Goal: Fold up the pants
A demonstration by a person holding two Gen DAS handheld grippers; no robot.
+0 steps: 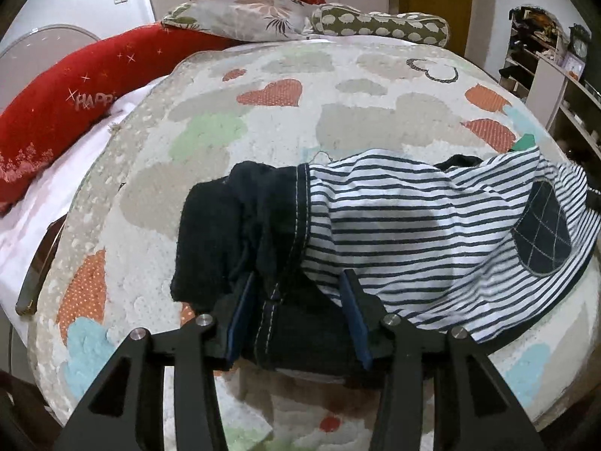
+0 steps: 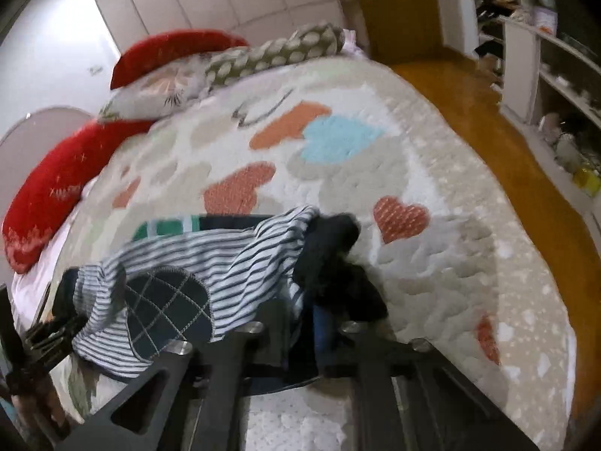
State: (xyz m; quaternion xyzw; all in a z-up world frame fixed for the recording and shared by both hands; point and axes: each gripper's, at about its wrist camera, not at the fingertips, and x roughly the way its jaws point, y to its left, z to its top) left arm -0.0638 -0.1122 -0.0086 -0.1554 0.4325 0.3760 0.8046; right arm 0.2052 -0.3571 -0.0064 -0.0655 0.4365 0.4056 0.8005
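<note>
The pants (image 1: 394,225) lie crumpled on the heart-patterned bedspread (image 1: 263,112), white with dark stripes, a dark cuff at each leg end and a dark quilted knee patch (image 1: 542,225). At the left end, the left gripper (image 1: 298,312) straddles one dark cuff (image 1: 233,233). Its blue pads stand apart, one on each side of the bunched cuff fabric; whether they press on it cannot be told. To the right, the striped leg runs away from this gripper toward the knee patch. In the right wrist view, the right gripper (image 2: 319,323) sits at the other dark cuff (image 2: 330,248). Its jaws are nearly closed with dark fabric between them, gripping the pants there. Red pillows (image 1: 67,120) lie beyond, at the bed's far left.
</note>
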